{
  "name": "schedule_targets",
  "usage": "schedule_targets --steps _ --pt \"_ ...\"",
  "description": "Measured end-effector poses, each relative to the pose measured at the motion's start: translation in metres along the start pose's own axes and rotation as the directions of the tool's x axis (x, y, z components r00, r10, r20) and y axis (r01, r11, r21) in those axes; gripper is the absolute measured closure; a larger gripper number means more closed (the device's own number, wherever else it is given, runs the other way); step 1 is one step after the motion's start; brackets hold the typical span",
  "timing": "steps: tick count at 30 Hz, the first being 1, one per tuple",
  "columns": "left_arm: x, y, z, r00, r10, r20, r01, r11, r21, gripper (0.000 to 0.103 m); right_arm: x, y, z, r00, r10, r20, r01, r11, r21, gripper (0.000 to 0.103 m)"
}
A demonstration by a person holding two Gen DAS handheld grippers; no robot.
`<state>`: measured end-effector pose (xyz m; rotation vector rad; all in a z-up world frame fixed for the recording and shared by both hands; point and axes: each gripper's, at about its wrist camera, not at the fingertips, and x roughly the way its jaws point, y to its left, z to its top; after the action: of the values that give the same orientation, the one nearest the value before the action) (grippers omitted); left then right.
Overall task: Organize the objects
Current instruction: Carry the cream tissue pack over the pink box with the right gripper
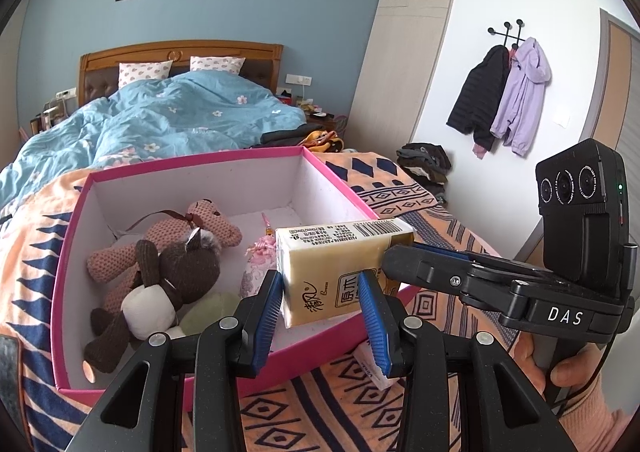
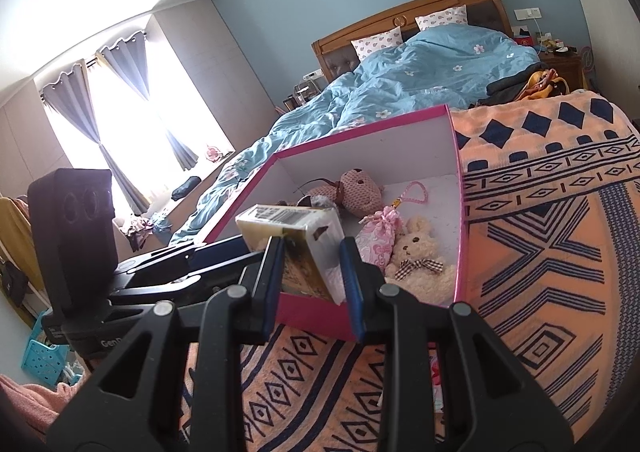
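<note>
tissue pack [image 1: 344, 268] lies level above the pink box [image 1: 72, 236], long axis spanning both claws. left claw [image 1: 320, 304] and right claw [image 2: 312, 272] each clamp one end.

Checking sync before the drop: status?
Left gripper and right gripper both shut on tissue pack, one at each end. Pack over near wall of pink box. Plush toys fill box's left; nothing blocking.

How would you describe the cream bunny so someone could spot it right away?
On the bed, find the pink box. The cream bunny lies inside by its right wall, next to a pink floral pouch. It alone is pale and fluffy, wearing a checked bow.
</note>
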<state>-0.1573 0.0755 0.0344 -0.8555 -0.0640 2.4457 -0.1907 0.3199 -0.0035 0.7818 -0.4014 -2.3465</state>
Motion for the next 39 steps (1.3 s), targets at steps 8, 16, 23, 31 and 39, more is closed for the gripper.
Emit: schedule_targets --steps 8,16,23,31,39 --pt "0.006 0.001 0.003 1.000 0.005 -0.010 -0.005 1.000 -0.005 0.063 0.004 -0.005 0.002 1.000 -0.008 -0.002 0.008 1.000 0.012 0.071" --pt "0.013 0.003 0.005 1.000 0.009 -0.026 -0.009 1.000 -0.011 0.063 0.010 -0.009 0.004 1.000 -0.019 -0.010 0.019 1.000 0.017 0.071" --pt "0.021 0.005 0.004 0.999 0.014 -0.043 -0.015 1.000 -0.018 0.063 0.016 -0.014 0.004 0.999 -0.025 -0.022 0.026 0.999 0.026 0.071" --pt "0.031 0.008 0.002 0.998 0.016 -0.067 -0.017 1.000 -0.026 0.063 0.023 -0.020 0.003 0.998 -0.040 -0.042 0.041 0.998 0.040 0.071" --pt "0.040 0.011 0.002 0.996 0.012 -0.091 -0.016 0.999 -0.040 0.063 0.027 -0.022 0.002 0.997 -0.060 -0.054 0.063 0.997 0.043 0.071"
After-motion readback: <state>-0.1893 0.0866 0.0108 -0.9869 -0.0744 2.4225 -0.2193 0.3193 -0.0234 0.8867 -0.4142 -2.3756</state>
